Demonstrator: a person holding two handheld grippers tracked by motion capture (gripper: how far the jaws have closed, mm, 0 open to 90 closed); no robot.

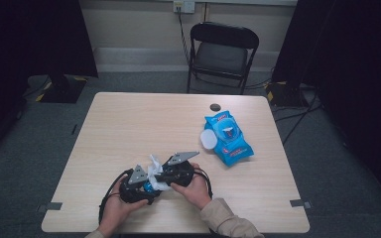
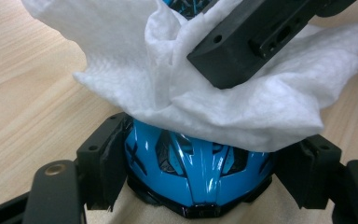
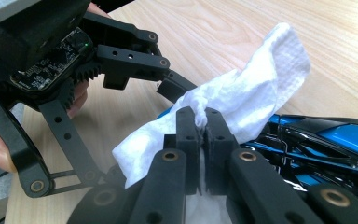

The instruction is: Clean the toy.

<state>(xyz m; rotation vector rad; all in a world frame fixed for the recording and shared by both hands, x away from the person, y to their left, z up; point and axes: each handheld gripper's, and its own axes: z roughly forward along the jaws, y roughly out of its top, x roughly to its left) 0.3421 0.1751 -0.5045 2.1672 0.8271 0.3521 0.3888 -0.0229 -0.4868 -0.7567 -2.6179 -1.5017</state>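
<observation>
Blue toy car: glossy, black trim, near table's front edge, clamped at both sides between left gripper's jaws. White wipe: crumpled, draped over car's top, one bunched fold pinched in right gripper's closed jaws.

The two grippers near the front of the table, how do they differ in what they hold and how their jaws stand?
The left gripper holds a glossy blue toy between jaws set wide apart; the right gripper pinches a white wipe with jaws nearly together. The left grips a hard, rounded thing, the right a soft, crumpled one draped over that toy. Both are black, hand-held and close together above the table.
</observation>
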